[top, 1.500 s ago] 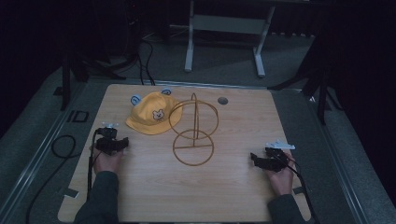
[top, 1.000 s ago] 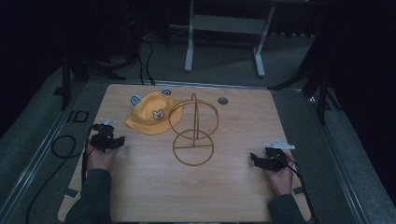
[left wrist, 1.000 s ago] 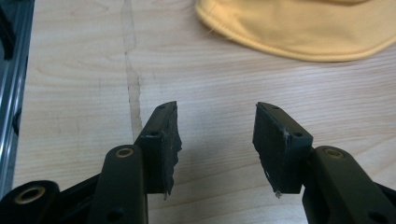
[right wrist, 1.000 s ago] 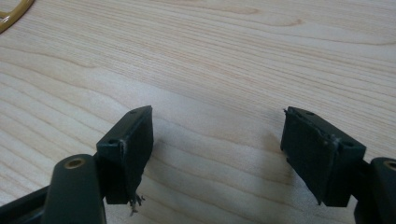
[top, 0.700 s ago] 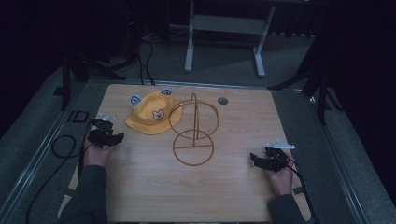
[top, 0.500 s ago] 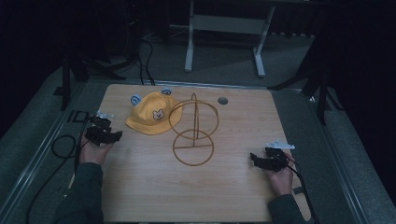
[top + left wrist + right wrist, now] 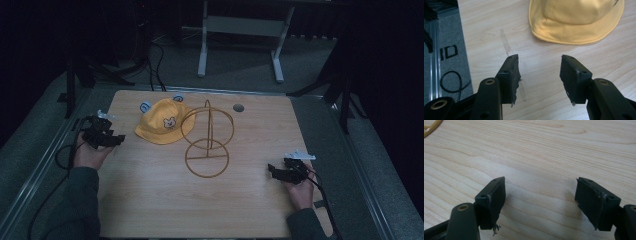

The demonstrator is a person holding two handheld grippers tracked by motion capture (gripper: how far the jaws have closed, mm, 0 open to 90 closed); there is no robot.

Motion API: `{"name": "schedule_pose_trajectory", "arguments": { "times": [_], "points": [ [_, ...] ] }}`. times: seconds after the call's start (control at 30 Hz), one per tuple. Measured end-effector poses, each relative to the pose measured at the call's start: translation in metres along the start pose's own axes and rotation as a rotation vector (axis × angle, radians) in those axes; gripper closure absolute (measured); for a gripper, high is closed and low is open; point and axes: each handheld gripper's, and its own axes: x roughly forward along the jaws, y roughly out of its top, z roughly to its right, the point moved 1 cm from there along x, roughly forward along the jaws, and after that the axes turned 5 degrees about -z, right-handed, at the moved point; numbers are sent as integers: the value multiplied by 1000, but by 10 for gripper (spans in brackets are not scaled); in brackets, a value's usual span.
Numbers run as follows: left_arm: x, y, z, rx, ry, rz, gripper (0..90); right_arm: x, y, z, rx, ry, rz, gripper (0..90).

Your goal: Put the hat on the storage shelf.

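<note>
Yellow hat [image 7: 162, 127] lies beside wire stand [image 7: 207, 142], left claw [image 7: 539, 67] agape.

high view: fixed above the person's side, faces forward and down, far, takes in the whole counter [image 7: 150, 200] | left gripper view: rides the left tongs [image 7: 539, 72], close over the counter, yellow hat [image 7: 576, 20] just ahead, shared with high view | right gripper view: rides the right tongs [image 7: 540, 200], close to bare wood, wire stand [image 7: 431, 127] far ahead-left
</note>
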Motion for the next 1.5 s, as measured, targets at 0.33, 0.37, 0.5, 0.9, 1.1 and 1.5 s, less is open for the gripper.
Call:
{"name": "schedule_pose_trajectory", "arguments": {
  "times": [0.33,0.37,0.5,0.9,1.1,1.5],
  "points": [
    [-11,24,-11,52,-58,2,494,0,0,0,0,0,0,244],
    [-12,26,-11,56,-63,6,494,0,0,0,1,0,0,244],
    [-17,36,-10,75,-72,14,494,0,0,0,0,0,0,244],
    [-24,64,-7,158,-74,-17,491,0,0,0,-1,0,1,243],
    [-23,72,-3,193,-75,-42,482,0,0,0,0,0,0,244],
    [-24,91,6,243,-84,-80,477,0,0,0,0,1,-1,242]
  ]
}}
